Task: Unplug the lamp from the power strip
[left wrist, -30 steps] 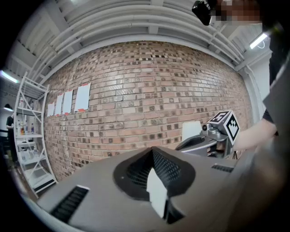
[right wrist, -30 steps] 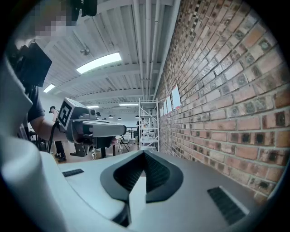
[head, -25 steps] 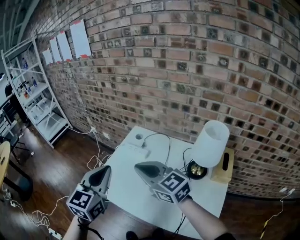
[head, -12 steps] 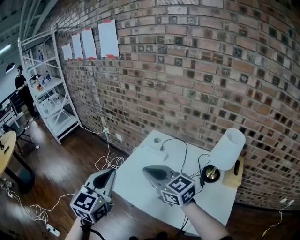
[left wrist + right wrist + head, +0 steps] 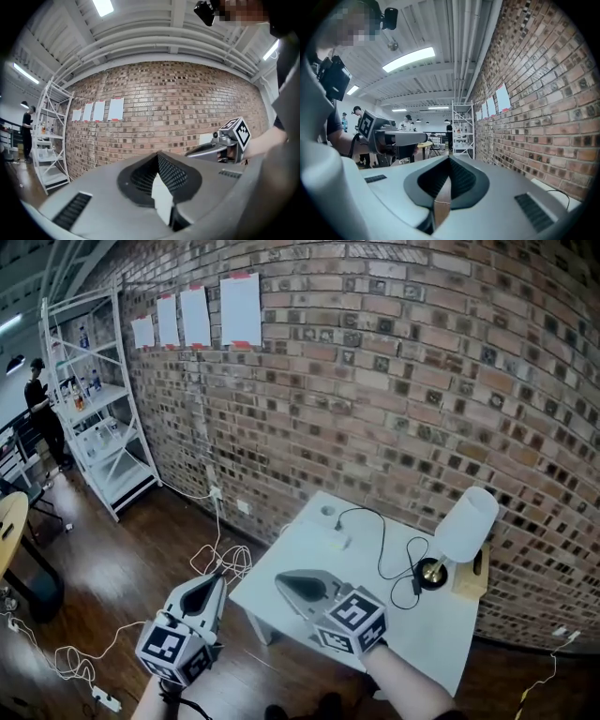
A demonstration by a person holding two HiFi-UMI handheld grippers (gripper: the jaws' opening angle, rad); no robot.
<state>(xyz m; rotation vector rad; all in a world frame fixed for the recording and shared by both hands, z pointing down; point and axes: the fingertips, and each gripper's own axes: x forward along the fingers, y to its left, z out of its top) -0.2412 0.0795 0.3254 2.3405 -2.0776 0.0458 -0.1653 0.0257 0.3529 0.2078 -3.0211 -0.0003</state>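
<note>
Head view is showing both tongs hovering low in frame and pointing toward a brick wall [image 5: 394, 381]. Left tongs [image 5: 218, 579] are sitting together with nothing between them, hanging over the wooden floor [image 5: 141, 568] just off the white table [image 5: 309, 563]. Right tongs [image 5: 280, 578] are also pressed together and empty, hovering over the near part of that table. The two are staying well apart from each other, side by side.

Ahead of the right tongs and off to their right, the lamp [image 5: 466, 523] is standing upright near the far right corner of the table, with a wooden box [image 5: 472, 575] just beside it on the far side from the tongs. The power strip [image 5: 336, 537] is lying straight ahead of the right tongs near the wall edge of the table. A black cord [image 5: 382, 554] is looping from the lamp base toward the strip; the plug is too small to make out.

Beyond the left tongs, loose cables [image 5: 220, 559] are trailing on the floor. Farther left, a white shelf rack [image 5: 98, 427] is standing against the wall.
</note>
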